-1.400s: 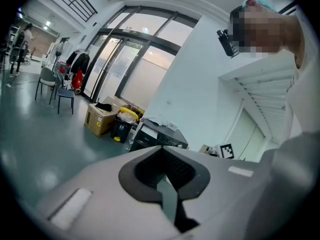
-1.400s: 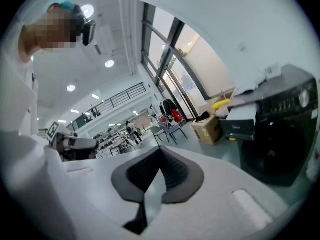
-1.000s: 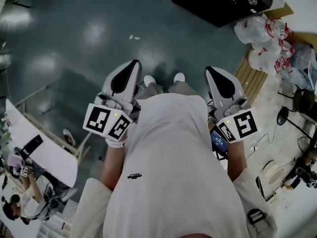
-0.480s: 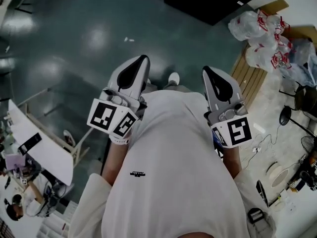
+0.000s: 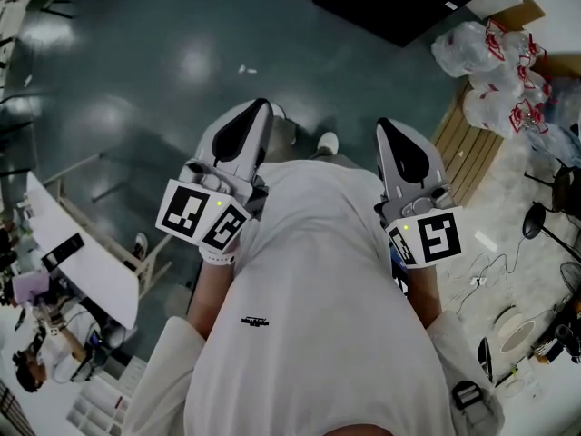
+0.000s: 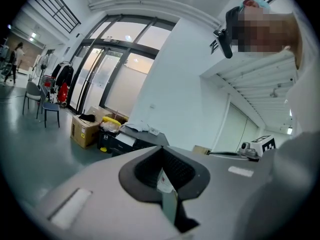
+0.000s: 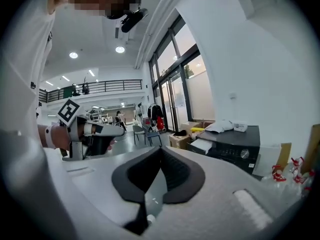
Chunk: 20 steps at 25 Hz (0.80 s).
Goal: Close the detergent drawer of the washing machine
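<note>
black washing machine point(image 5: 390, 3): a black box-shaped front-loader at the top edge of the head view, well apart from both grippers.
detergent drawer point(image 7: 202, 145): in the right gripper view a pale flat part stands out from the machine's upper front; i take it for the drawer, not yet pushed in (too small to be sure).
left gripper point(image 5: 261, 107): a grey and black two-jaw tool held up in front of the chest. its jaws are pressed together with nothing between them.
right gripper point(image 5: 386, 127): the same build, held at about the same height. its jaws are also together and empty.
white shirt point(image 5: 318, 289): it fills the middle of the head view, between the two grippers.
what has changed: over the last second the left gripper has lifted and pushed forward. the white shoes point(image 5: 329, 141) have swapped places in a step. the machine has drifted a little along the top edge but has come no nearer.
what that means: the approach looks barely begun, and the drawer is untouched.
next move: it likely calls for walking up to the machine and setting a closed tip flat against the drawer front for a straight push.
nearby: white plastic bags with red print point(image 5: 481, 53) and a slatted wooden pallet point(image 5: 463, 143) lie just beside the machine.
</note>
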{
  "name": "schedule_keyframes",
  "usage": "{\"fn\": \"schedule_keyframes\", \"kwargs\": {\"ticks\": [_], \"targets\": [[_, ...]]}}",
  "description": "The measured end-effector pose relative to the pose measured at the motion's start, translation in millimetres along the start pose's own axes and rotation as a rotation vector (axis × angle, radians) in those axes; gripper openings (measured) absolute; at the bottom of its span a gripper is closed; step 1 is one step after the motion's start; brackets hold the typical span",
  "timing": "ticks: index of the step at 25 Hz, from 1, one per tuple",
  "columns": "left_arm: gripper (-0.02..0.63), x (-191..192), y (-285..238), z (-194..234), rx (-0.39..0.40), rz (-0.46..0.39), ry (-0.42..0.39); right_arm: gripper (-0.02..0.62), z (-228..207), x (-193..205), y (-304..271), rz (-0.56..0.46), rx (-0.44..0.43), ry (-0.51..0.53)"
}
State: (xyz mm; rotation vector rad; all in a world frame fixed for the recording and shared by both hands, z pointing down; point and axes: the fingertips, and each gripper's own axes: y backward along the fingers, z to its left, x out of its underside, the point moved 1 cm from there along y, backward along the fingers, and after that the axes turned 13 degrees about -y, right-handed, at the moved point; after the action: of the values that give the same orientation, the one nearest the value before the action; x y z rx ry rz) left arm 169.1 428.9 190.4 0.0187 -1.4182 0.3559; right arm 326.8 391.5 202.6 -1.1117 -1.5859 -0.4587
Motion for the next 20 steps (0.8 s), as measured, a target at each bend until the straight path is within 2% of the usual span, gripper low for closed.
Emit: {"fn": "schedule_keyframes", "kwargs": {"ticks": [8,15,20], "targets": [[0.015,4.2,-32.5,39.5,0.036,-0.002,0.038,-0.007,-23.7,-0.8,-47.0,0.015,0.049,-0.07],[0.015,-12.4,-72.8,110.8,0.099,0.004,0.078,-0.007,-18.4,-30.3,-135.6,0.037,0.064,-0.091],[0.015,-9.0,-87.8,181.3,0.1,0.015,0.14,-0.006,-15.2,-40.2,-194.9,0.062,0.11,-0.134]]}}
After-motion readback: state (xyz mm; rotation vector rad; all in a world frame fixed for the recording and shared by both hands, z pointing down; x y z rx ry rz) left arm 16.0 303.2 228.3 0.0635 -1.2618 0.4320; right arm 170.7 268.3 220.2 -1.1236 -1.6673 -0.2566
